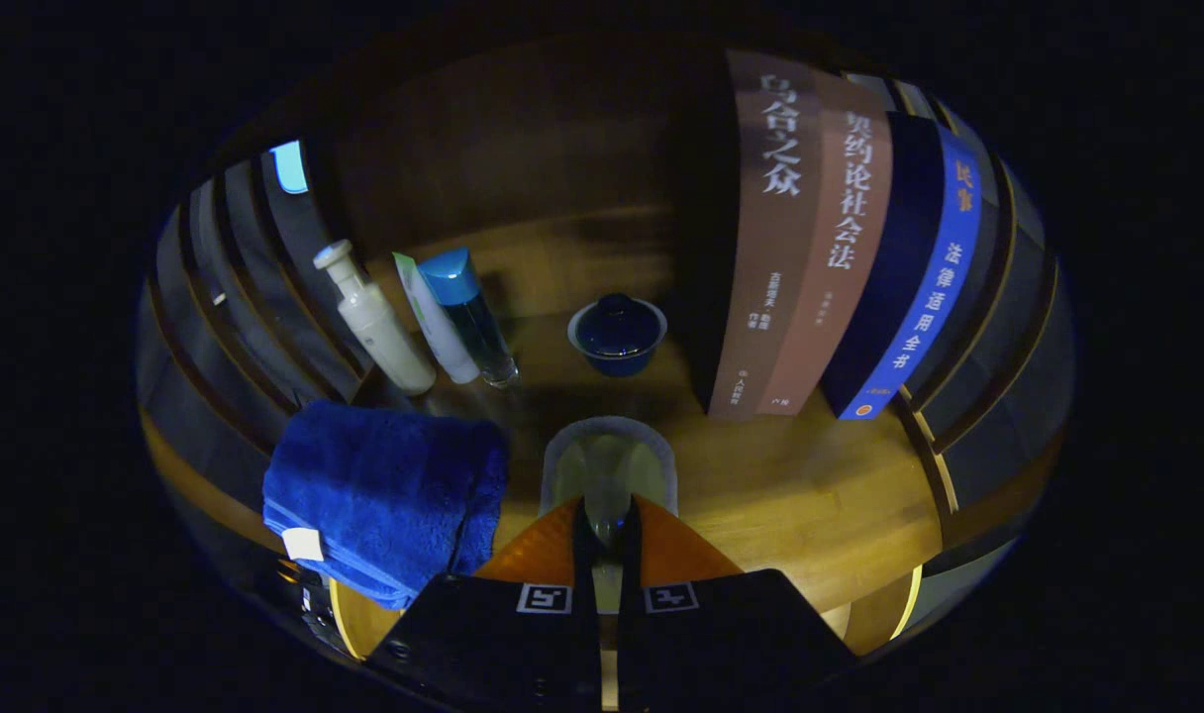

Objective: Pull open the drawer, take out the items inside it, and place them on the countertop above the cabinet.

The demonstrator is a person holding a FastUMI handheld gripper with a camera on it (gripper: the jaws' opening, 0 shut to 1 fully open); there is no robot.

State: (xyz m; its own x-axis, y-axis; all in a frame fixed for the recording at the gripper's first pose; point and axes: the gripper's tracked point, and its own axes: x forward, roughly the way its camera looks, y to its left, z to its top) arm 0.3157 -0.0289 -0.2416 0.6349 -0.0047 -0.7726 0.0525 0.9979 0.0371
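Note:
My gripper (607, 517) is over the wooden countertop (820, 495), and its orange fingers (538, 555) are closed to a narrow gap on the near wall of a clear glass cup (609, 463). The cup stands upright just ahead of the fingertips, and its base looks to be on or just above the wood. Left of the fingers a folded blue towel (384, 495) lies on the countertop. Beyond the cup sits a small dark blue lidded bowl (617, 334).
A white pump bottle (374, 322), a white tube (434, 322) and a blue-capped bottle (471, 315) lean together at the back left. Brown and blue books (820, 248) stand at the back right. Dark slatted walls (255, 297) close in both sides.

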